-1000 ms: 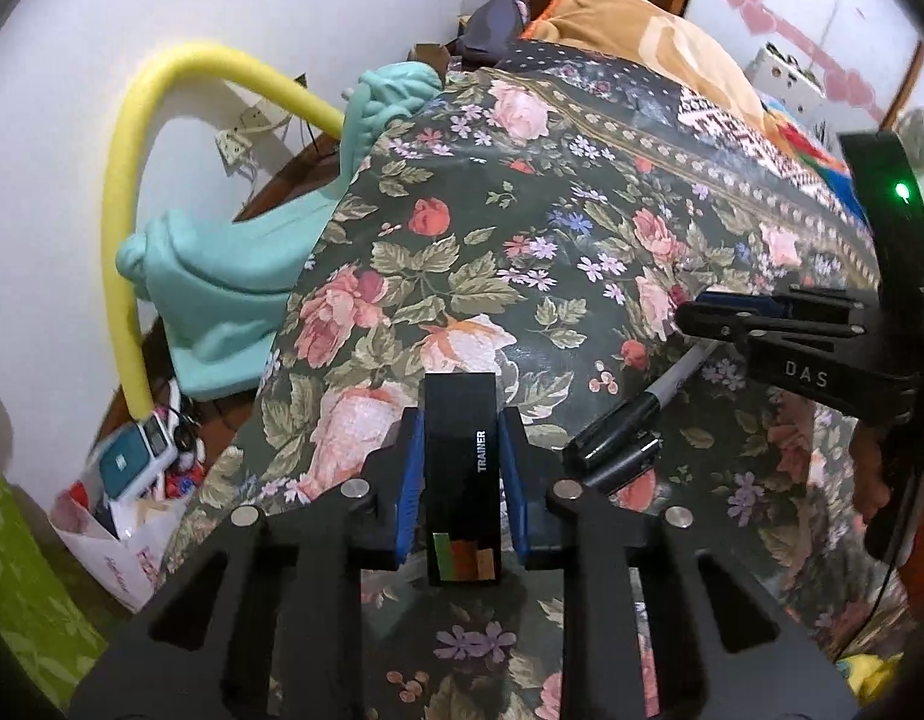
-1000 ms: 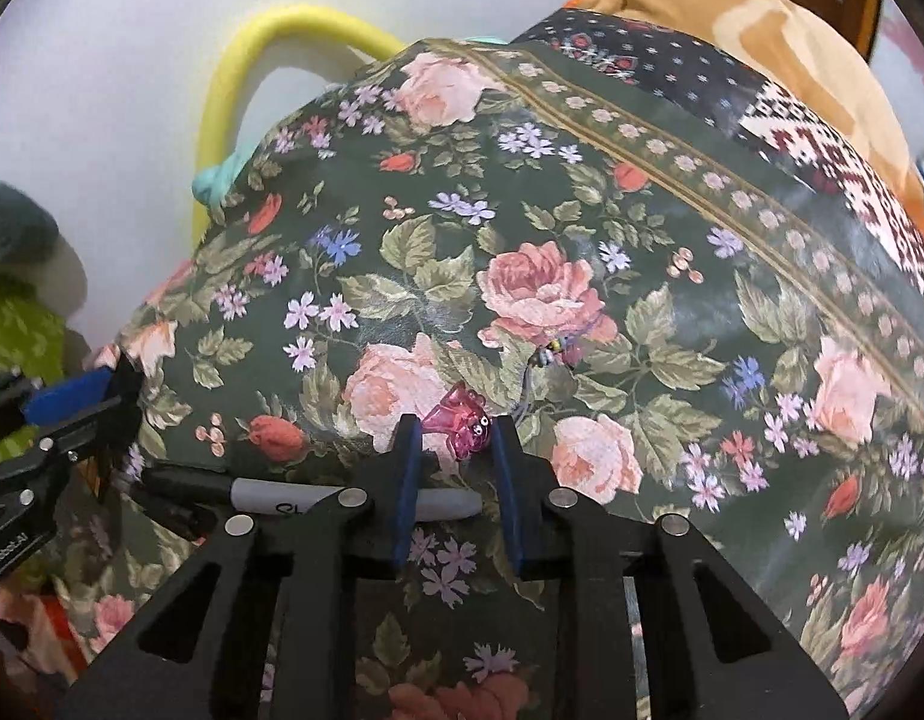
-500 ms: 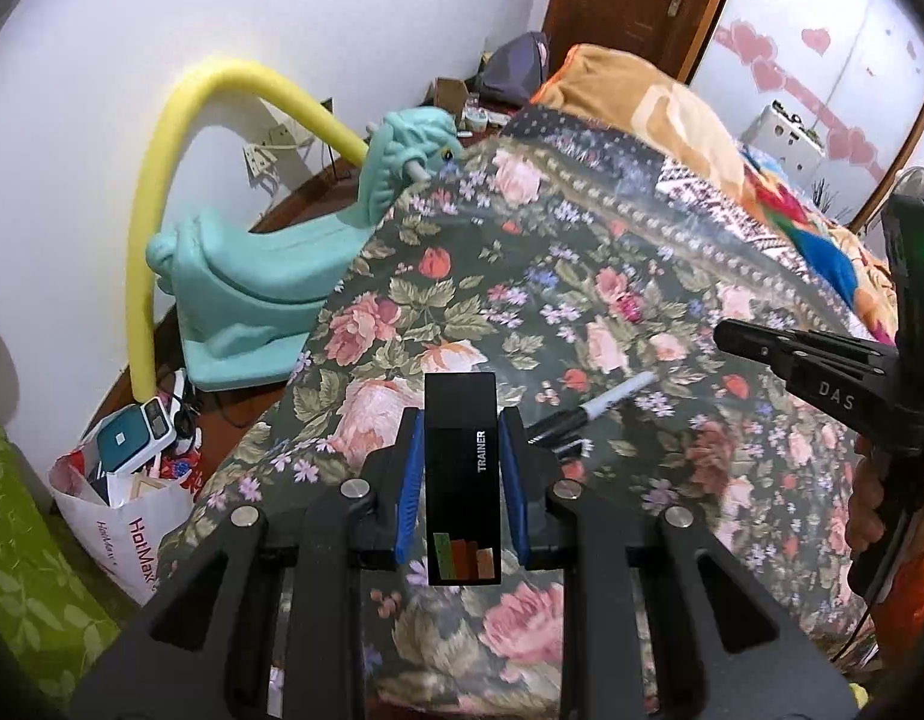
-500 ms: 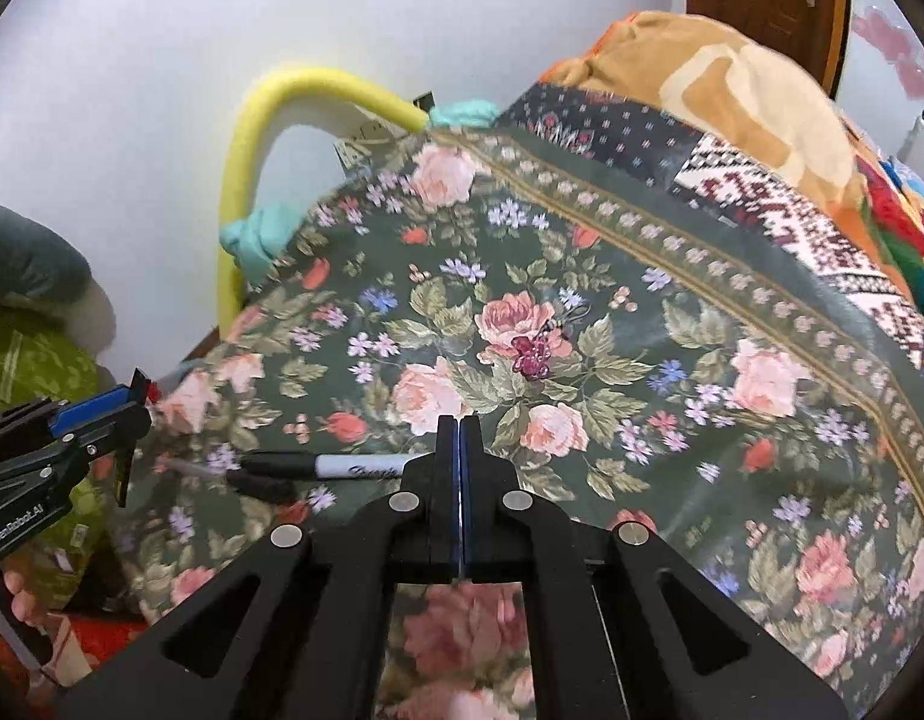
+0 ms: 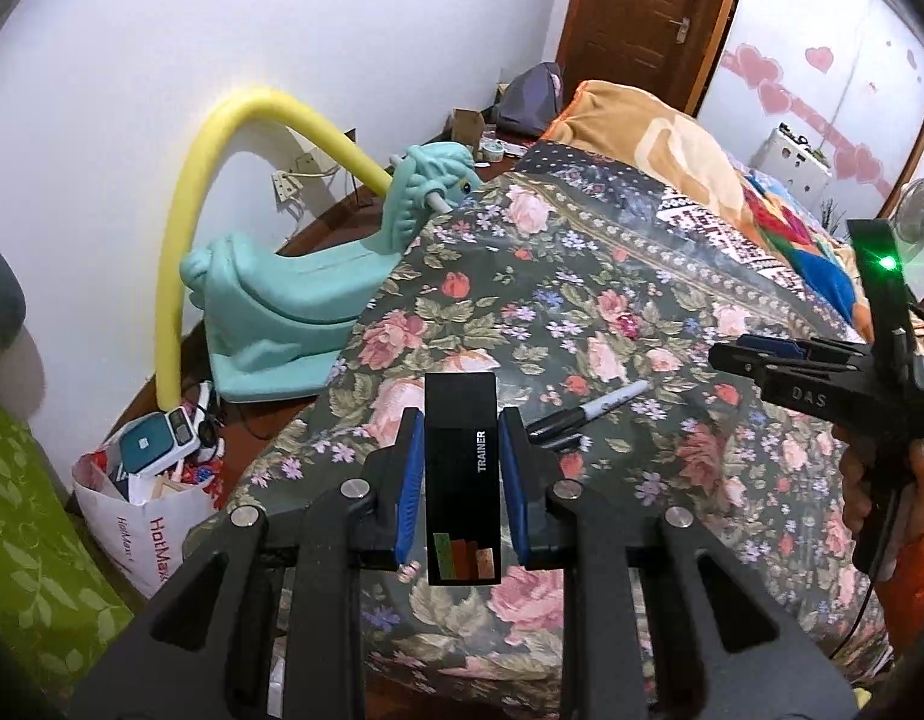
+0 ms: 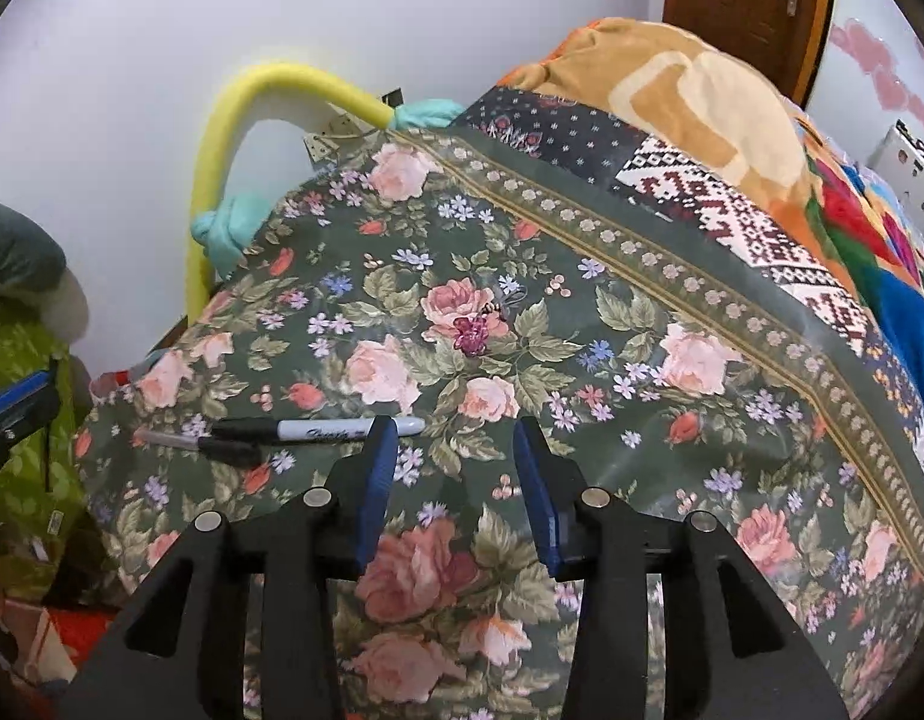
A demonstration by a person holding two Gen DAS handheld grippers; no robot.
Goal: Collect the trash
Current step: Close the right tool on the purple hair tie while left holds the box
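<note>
Fingers of the left gripper clamp a black box at lower centre. Right gripper opens over the floral bed cover, nothing between; pink wrapper lies mid-frame, markers left.

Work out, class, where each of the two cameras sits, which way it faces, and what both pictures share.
Left wrist: rides the left gripper, looking down over the floral bedspread; its fingers clamp a black box; the right gripper and a hand show at right.
Right wrist: rides the right gripper, jaws opening, empty; the left gripper's tip shows at left.
Shared: bedspread, marker, yellow foam tube.
</note>
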